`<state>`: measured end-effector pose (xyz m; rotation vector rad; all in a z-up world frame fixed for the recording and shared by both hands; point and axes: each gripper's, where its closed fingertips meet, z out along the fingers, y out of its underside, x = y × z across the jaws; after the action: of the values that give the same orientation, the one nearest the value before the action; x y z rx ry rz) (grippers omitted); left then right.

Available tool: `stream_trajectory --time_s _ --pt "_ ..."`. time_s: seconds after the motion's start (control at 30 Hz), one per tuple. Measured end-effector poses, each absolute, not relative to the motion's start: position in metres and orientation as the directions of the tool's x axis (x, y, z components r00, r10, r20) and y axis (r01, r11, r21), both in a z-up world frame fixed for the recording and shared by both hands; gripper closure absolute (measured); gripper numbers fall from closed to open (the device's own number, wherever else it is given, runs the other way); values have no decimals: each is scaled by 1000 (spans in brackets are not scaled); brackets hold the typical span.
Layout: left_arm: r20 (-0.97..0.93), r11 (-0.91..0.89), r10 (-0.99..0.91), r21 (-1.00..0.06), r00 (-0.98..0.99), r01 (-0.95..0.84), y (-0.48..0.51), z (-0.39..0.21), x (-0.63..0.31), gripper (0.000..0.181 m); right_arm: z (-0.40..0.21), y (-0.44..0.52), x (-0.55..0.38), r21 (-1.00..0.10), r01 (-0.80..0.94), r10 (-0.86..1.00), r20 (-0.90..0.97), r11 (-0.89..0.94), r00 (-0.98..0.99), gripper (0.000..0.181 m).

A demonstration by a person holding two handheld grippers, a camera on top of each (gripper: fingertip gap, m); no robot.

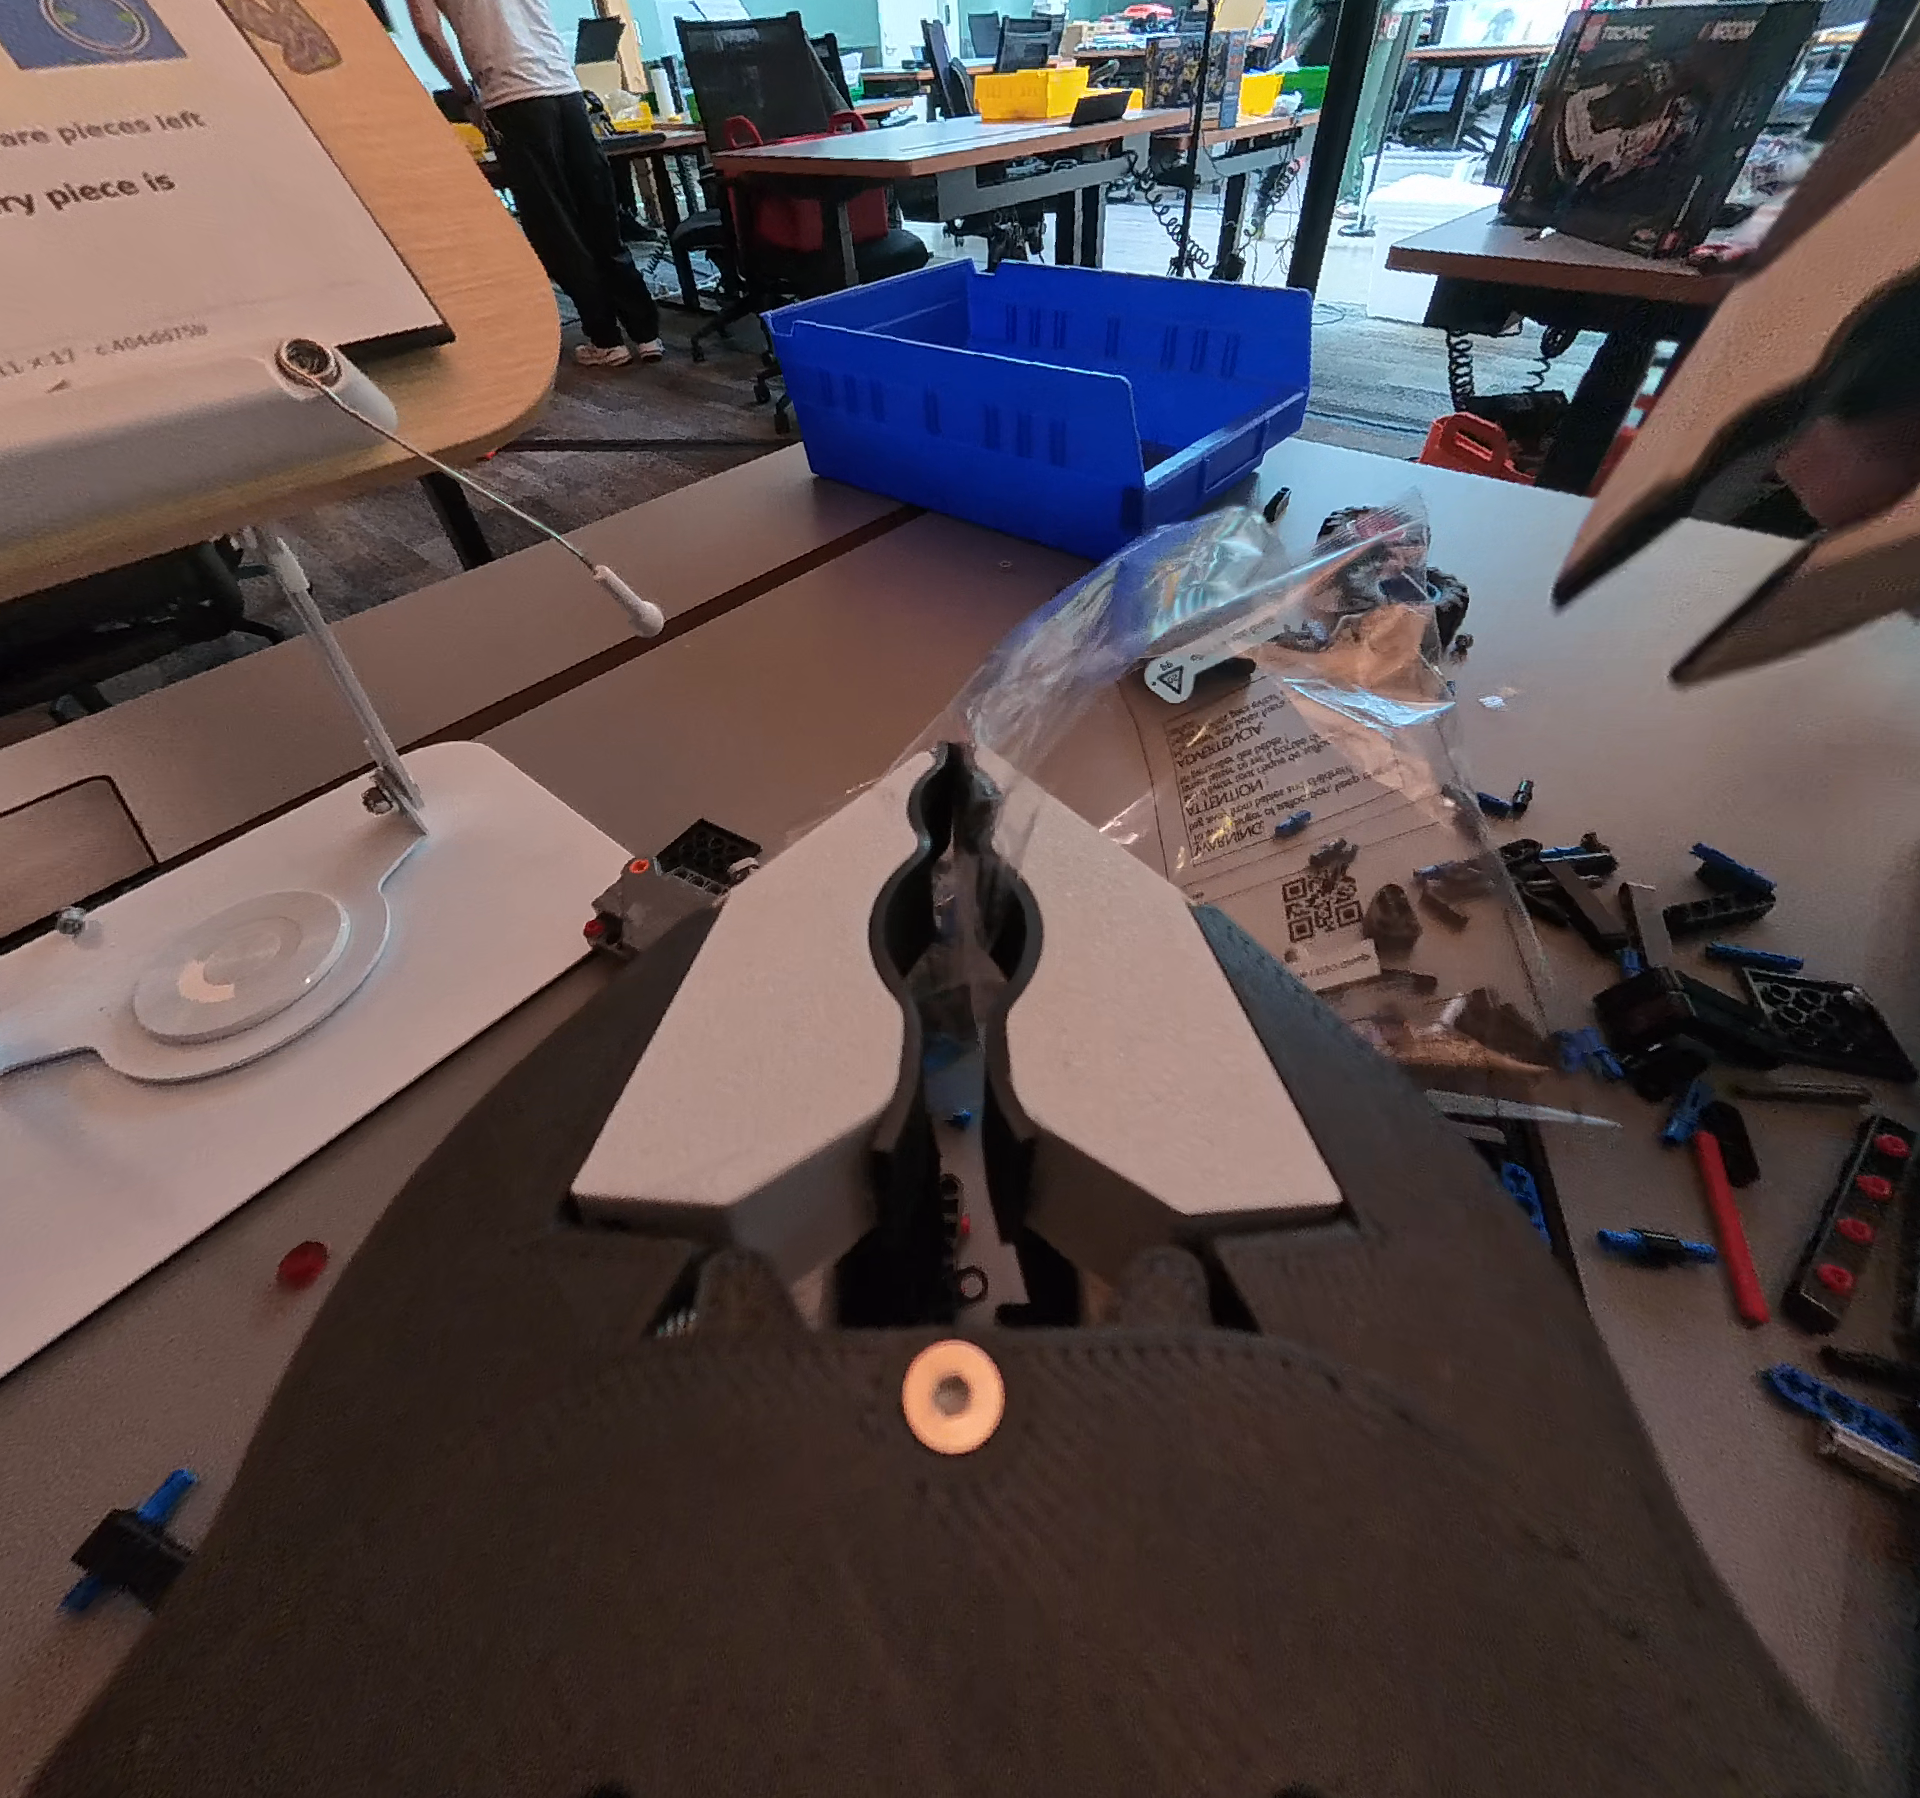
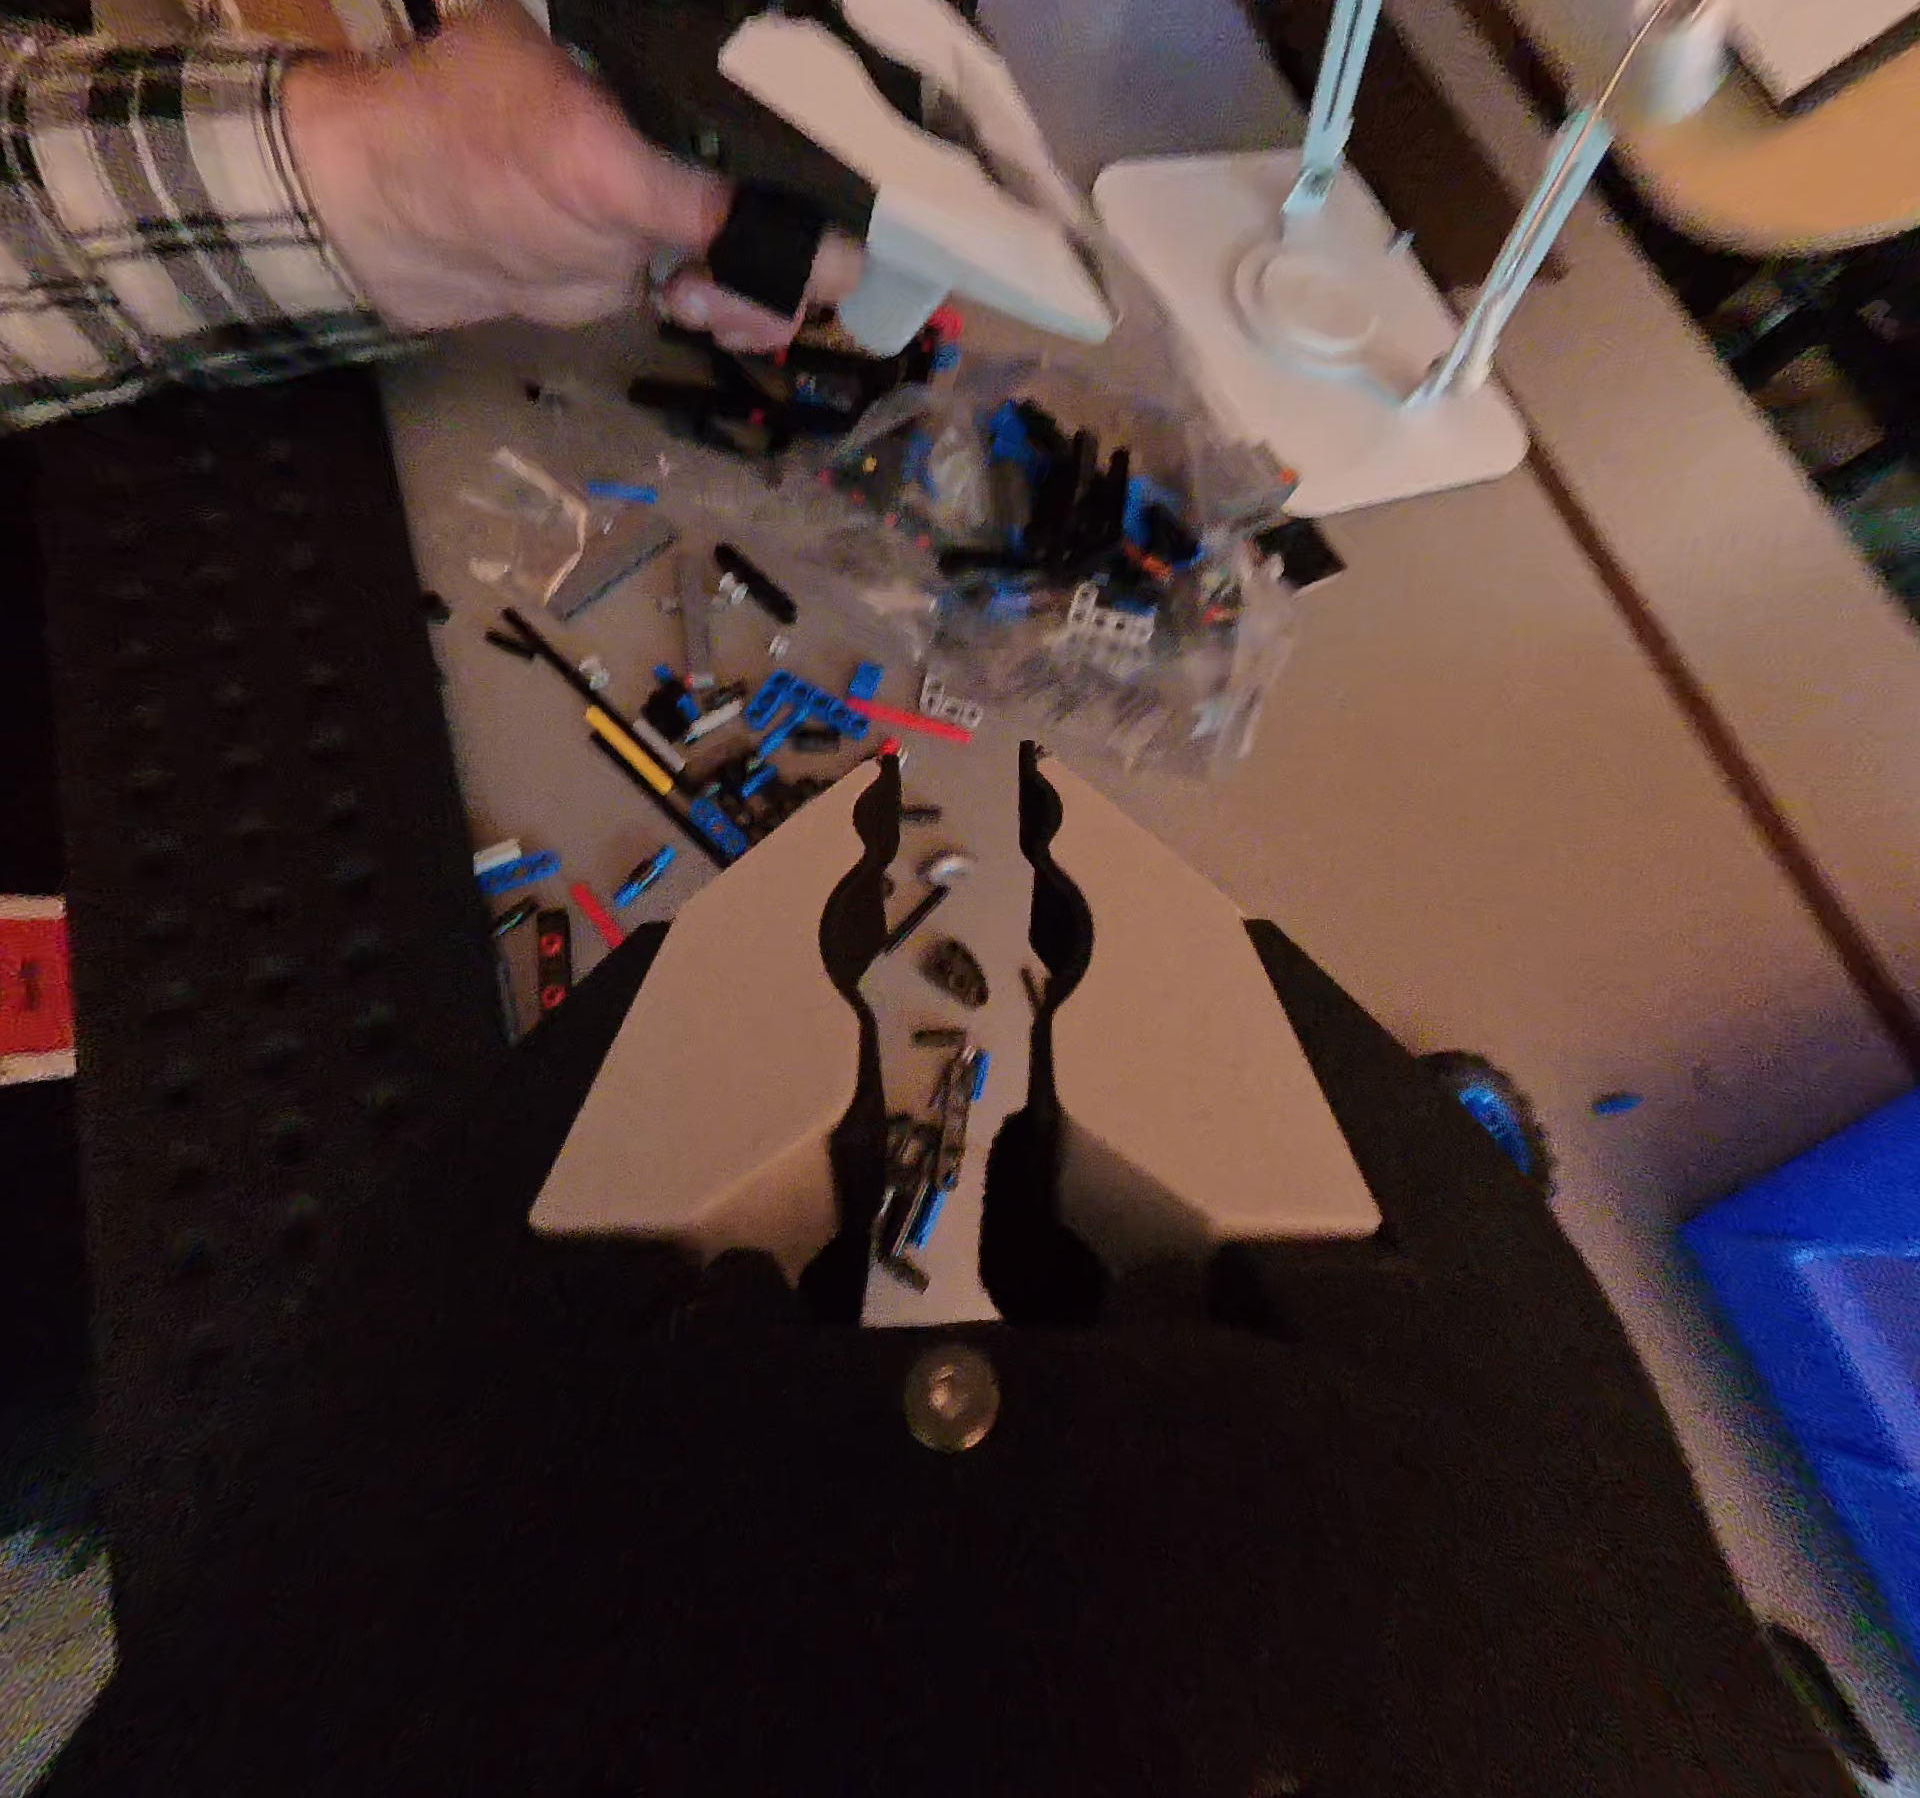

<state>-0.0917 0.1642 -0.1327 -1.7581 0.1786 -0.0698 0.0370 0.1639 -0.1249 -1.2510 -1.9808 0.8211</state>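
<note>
My left gripper point(image 1: 961, 782) is shut on a corner of a clear plastic bag point(image 1: 1299, 792) that bears printed panels and holds small dark and blue building pieces. The bag trails off to the right onto the table. My right gripper point(image 2: 956, 761) is open and empty, hovering over loose black, blue and red pieces point(image 2: 727, 720) scattered on the table. It also shows in the left wrist view point(image 1: 1626, 636) at the upper right, above the bag. In the right wrist view a hand in a plaid sleeve holds the left gripper point(image 2: 1086, 304) above the bag point(image 2: 1091, 564).
A blue bin point(image 1: 1039, 398) stands behind the bag. A white stand base point(image 1: 260, 969) with a thin post is at the left, below a tilted board. More loose pieces point(image 1: 1714, 1000) lie at the right. A black mat point(image 2: 260, 709) borders the table. A second blue bin point(image 2: 1818, 1353) sits near my right gripper. About 15 cm separates my left fingertips from my right.
</note>
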Motion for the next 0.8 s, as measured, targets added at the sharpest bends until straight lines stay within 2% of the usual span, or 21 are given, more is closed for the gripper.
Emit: stream_trajectory --time_s 0.13,0.23,0.43,0.53,0.8 --pt "-52 -185 -157 -979 986 -81 164 -133 -92 181 -199 182 58 -636 683 923 135 360 -360 157" --pt "-45 -184 -147 -980 988 -72 163 -133 -95 181 -240 192 59 -575 754 935 56 317 -350 155" --pt "-48 -193 -153 -978 987 -77 165 -136 -94 181 -252 192 54 -574 759 934 30 307 -356 179" --pt "-51 -192 -155 -978 987 -80 165 -136 -93 181 -251 194 51 -583 755 938 39 301 -345 152" --pt "-50 -191 -157 -978 986 -80 164 -135 -93 181 -257 198 44 -566 761 934 47 317 -354 155"
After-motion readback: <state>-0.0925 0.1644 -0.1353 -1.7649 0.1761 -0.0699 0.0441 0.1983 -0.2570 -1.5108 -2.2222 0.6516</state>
